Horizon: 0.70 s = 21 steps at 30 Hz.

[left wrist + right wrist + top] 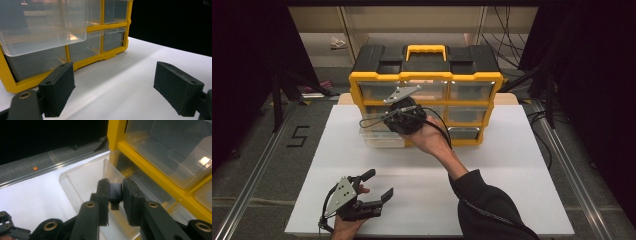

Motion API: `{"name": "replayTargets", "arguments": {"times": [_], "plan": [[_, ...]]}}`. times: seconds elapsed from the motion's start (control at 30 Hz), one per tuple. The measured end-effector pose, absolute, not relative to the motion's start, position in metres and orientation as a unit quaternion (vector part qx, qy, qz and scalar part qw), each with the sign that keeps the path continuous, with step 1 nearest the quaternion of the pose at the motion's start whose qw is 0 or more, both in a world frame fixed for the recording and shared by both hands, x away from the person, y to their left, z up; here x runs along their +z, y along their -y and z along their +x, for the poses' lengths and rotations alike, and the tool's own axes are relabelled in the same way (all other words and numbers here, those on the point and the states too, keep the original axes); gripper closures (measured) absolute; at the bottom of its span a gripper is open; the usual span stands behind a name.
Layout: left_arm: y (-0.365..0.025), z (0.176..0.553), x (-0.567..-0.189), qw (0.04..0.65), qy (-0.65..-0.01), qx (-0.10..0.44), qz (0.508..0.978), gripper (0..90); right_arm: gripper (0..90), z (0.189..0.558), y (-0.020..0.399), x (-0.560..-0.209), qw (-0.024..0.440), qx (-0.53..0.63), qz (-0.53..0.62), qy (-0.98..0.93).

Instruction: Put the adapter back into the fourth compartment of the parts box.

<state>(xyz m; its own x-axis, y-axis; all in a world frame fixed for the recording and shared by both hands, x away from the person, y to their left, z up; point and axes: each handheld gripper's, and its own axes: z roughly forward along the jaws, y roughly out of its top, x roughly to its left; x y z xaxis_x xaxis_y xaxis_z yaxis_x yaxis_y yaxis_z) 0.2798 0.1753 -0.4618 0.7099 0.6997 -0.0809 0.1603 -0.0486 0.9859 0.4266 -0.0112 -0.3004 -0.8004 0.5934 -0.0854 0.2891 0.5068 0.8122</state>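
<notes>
One clear drawer [82, 182], pulled out, in right gripper [115, 195] jaws; nine drawers in one organizer [425, 80].

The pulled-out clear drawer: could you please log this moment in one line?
right hand-held gripper: shut on small dark object above clear drawer | left hand-held gripper: open, empty | organizer: on table

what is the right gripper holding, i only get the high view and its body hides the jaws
Observer: The right gripper is shut on a small dark block.
Operator: is it over the open drawer
Observer: Yes, the block sits above the inside of the pulled-out clear drawer, just in front of a clear upright wall.
Operator: anything in that drawer already
Observer: Seen from the left gripper view, through its clear front and floor, the drawer looks empty.
</notes>
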Motion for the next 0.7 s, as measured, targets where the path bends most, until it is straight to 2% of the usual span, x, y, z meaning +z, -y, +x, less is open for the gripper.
{"name": "replayTargets", "arguments": {"times": [0.03,0.07,0.13,0.17,0.23,0.7], "plan": [[-0.175,0.28,-0.462,0.615,-0.311,0.219,0.69,16.4,57.2,0.427,0.011,-0.301,0.178,0.425,0.262,-0.848],[-0.175,0.28,-0.462,0.615,-0.311,0.219,0.691,16.4,57.2,0.427,0.011,-0.301,0.178,0.425,0.262,-0.848],[-0.175,0.28,-0.462,0.614,-0.31,0.219,0.692,16.3,47.3,0.427,0.01,-0.301,0.178,0.43,0.262,-0.845],[-0.175,0.28,-0.462,0.614,-0.31,0.218,0.692,16.3,47.3,0.427,0.01,-0.301,0.178,0.43,0.262,-0.845],[-0.175,0.28,-0.462,0.615,-0.311,0.217,0.691,16.3,40.2,0.426,0.011,-0.301,0.179,0.43,0.266,-0.844],[-0.174,0.281,-0.462,0.617,-0.311,0.209,0.692,16.0,33.9,0.415,0.03,-0.299,0.176,0.454,0.262,-0.833]]}}
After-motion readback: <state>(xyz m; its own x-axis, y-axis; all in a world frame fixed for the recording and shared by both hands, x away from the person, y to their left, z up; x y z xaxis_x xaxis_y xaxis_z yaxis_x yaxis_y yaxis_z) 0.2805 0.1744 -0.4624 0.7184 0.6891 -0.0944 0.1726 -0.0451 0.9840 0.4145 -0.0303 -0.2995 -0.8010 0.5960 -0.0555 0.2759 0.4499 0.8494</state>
